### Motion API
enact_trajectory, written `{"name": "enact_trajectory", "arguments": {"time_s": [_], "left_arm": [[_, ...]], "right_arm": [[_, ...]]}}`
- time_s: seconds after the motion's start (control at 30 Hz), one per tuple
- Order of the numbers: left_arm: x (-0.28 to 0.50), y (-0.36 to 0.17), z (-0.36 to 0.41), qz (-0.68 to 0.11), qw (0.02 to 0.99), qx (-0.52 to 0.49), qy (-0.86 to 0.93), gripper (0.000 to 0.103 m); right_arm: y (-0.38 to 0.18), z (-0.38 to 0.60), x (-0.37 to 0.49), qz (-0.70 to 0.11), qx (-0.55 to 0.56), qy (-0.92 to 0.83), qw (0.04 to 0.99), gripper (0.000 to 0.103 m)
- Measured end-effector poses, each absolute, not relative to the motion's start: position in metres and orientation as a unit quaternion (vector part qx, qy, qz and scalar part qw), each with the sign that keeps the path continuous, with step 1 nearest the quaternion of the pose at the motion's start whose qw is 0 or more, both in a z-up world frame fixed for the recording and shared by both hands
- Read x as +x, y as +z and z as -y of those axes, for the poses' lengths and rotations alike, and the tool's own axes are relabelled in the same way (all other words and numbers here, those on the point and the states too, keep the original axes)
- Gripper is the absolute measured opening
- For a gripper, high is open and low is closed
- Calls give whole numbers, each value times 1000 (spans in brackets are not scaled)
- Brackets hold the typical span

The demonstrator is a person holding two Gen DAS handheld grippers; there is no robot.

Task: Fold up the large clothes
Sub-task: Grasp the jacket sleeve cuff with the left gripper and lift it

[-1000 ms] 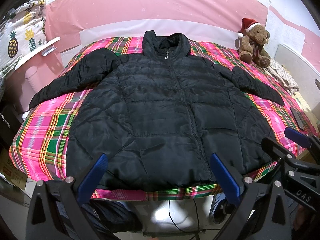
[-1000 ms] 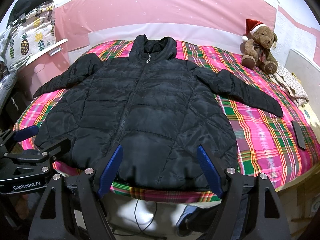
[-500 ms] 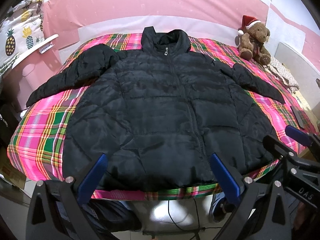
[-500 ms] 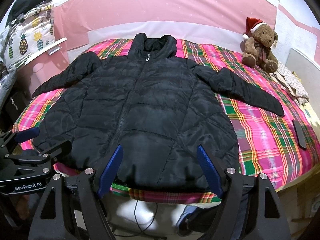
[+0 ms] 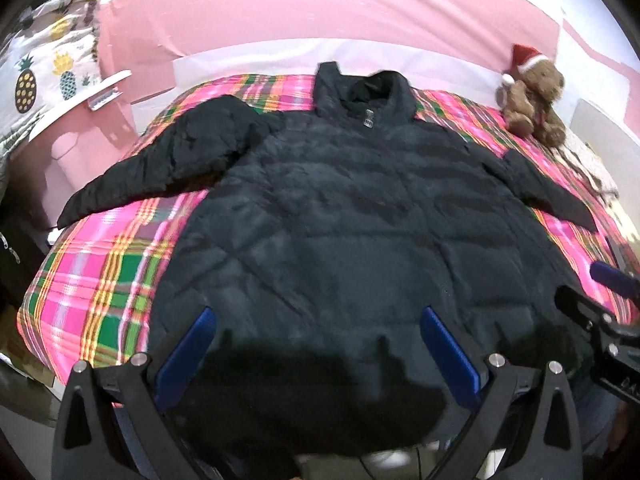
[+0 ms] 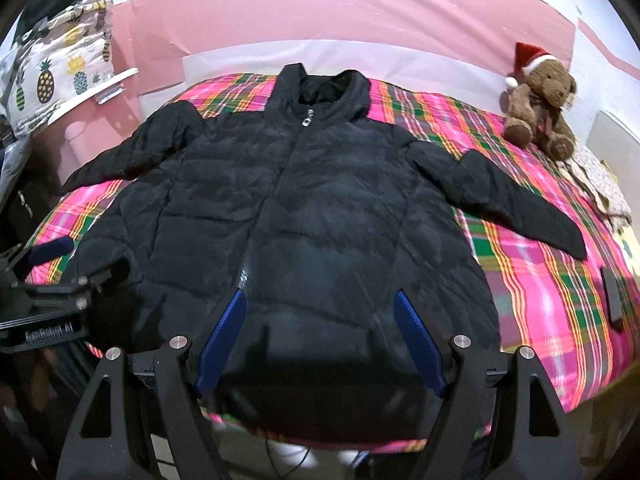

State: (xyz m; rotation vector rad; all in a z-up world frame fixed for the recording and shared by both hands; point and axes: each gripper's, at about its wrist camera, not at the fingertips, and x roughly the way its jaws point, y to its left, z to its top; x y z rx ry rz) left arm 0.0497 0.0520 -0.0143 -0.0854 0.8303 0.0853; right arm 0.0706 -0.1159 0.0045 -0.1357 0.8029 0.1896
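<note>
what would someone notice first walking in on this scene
A big black puffer jacket lies spread flat, front up and zipped, sleeves out to both sides, covering most of a loud pink and green plaid bedspread. At the far right corner of the bed sits a brown teddy bear in a red Santa hat. Both grippers, left and right, hang open over the jacket's near hem.

The setting was a home bedroom: a bed covered in a pink-and-green plaid blanket (image 6: 536, 280) stood against a pink wall (image 6: 340, 12), with a Santa-hatted teddy bear (image 6: 538, 104) and pineapple-print bedding (image 6: 52, 80) alongside.
</note>
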Motion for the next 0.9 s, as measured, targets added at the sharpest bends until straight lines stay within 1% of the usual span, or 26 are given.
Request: {"name": "enact_trajectory", "arguments": {"time_s": [0.4,0.8,0.9], "left_arm": [[111,-11,-138,-373,918,-79,109,103],[173,-40,-252,-378,899,-144,166,102],[185,-53,-285,-381,890,-169,186,99]], "right_arm": [[1,76,147,-377,-90,148,910,76],[-15,48,218,-383,-120,160,902,76],[-23,45,232,-390,-125,158,898,76]]}}
